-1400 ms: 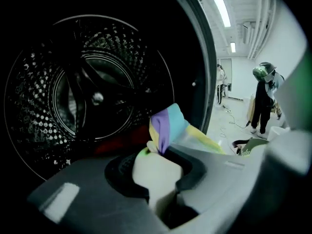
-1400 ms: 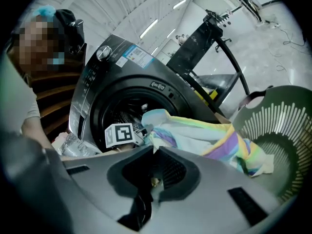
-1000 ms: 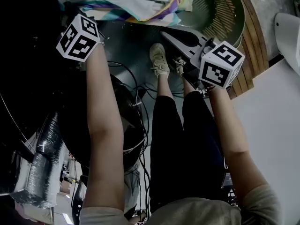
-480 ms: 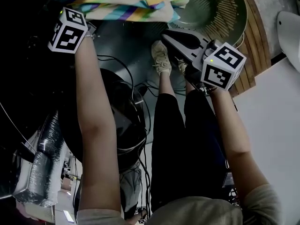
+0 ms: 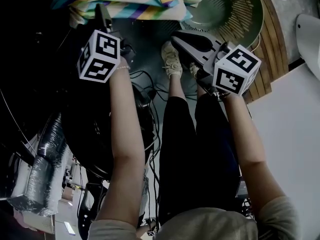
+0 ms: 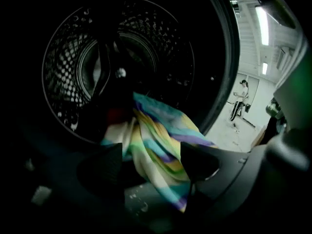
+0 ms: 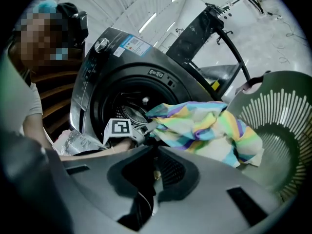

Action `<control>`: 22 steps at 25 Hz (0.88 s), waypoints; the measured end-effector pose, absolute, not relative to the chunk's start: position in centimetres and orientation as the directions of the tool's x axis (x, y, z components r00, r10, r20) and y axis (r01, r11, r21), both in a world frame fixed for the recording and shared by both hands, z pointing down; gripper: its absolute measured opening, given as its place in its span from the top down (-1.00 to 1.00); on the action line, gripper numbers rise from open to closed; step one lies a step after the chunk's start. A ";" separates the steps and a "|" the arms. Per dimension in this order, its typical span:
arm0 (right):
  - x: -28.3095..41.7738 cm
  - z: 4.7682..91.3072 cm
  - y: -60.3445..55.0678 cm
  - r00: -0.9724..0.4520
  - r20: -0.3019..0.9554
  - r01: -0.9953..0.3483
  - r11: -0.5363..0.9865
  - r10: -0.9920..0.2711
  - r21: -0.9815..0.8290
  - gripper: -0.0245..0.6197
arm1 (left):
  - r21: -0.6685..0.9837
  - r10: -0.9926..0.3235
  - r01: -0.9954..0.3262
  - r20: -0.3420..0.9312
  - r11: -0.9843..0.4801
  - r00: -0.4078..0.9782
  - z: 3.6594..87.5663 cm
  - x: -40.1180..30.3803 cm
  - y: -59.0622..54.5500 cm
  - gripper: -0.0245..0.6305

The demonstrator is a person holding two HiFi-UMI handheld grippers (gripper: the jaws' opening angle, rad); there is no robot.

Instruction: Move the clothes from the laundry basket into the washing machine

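The washing machine [image 7: 97, 62] fills the left of the right gripper view, door open. The green laundry basket [image 5: 240, 14] sits at the head view's upper right and looks empty. The striped garment [image 6: 156, 140] spills from the drum [image 6: 73, 82] over the door lip, part of it outside. The left gripper [image 6: 150, 161] has just been opening; its fingers now stand wide with the cloth loose between them, and it has pulled back toward frame centre. The garment is released but probably needs pushing further in. The right gripper [image 7: 155, 172] is closed on nothing.
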State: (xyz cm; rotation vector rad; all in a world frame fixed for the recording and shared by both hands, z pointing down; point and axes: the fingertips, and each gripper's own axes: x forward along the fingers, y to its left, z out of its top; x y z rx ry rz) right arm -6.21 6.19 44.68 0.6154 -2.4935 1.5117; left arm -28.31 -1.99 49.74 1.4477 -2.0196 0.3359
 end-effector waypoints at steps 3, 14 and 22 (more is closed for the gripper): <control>-6.0 44.8 6.6 -0.903 0.348 -0.424 0.398 -0.251 -0.814 0.87 | 0.300 -0.719 -0.889 0.694 0.345 -0.045 53.5 -22.5 1.1 -0.18; -5.1 46.9 6.9 -0.901 0.353 -0.426 0.371 -0.251 -0.825 0.87 | 0.647 -0.775 -0.668 0.611 0.368 0.164 59.6 -15.9 -1.7 -0.26; -5.1 46.7 6.5 -0.903 0.354 -0.426 0.391 -0.245 -0.816 0.87 | 0.514 -0.781 -0.803 0.616 0.300 0.103 57.4 -17.8 -3.2 0.84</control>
